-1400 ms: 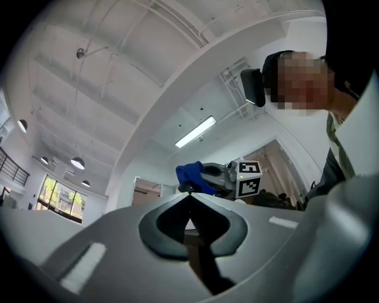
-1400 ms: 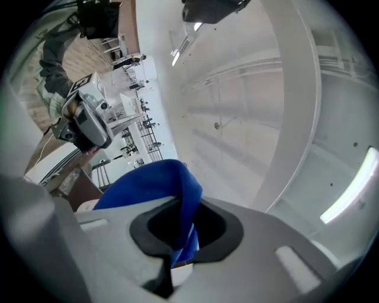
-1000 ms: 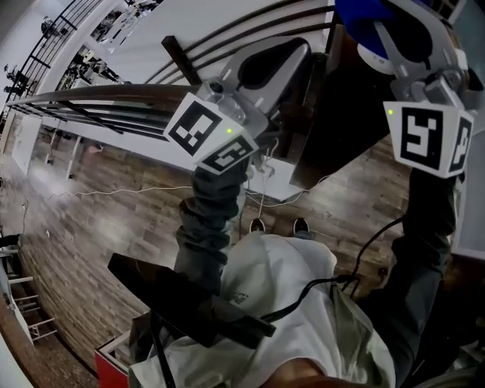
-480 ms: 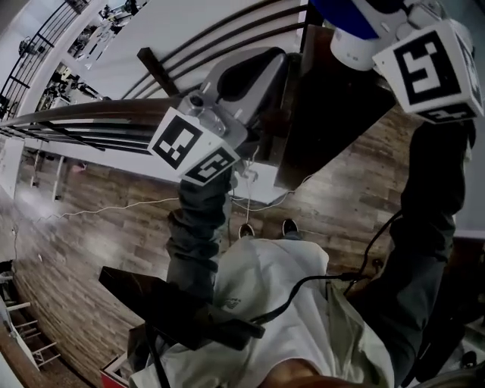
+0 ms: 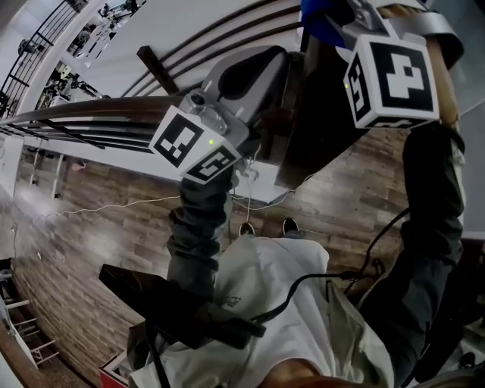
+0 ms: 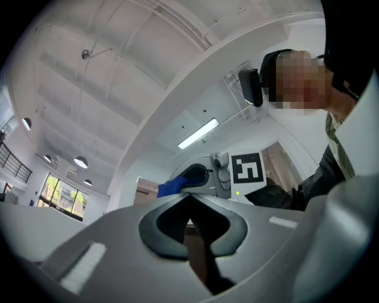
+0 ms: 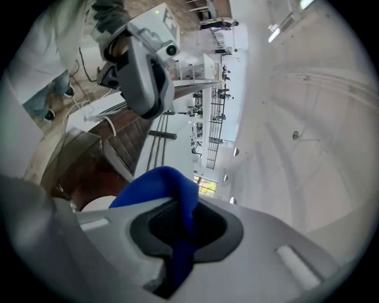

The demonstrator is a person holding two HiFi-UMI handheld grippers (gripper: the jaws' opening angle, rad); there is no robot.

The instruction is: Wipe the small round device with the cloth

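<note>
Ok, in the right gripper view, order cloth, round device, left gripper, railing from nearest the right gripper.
1. Blue cloth, in its jaws.
2. White round device, lower left.
3. The left gripper, upper left.
4. Far railing, centre background.

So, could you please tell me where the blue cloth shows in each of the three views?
Head view: blue cloth at the top edge, right of centre.
Left gripper view: cloth small, mid-frame, just above this gripper's jaws.
Right gripper view: cloth low centre, clamped in the right gripper.
Shared landmark: the left gripper, visible in all three.
</note>
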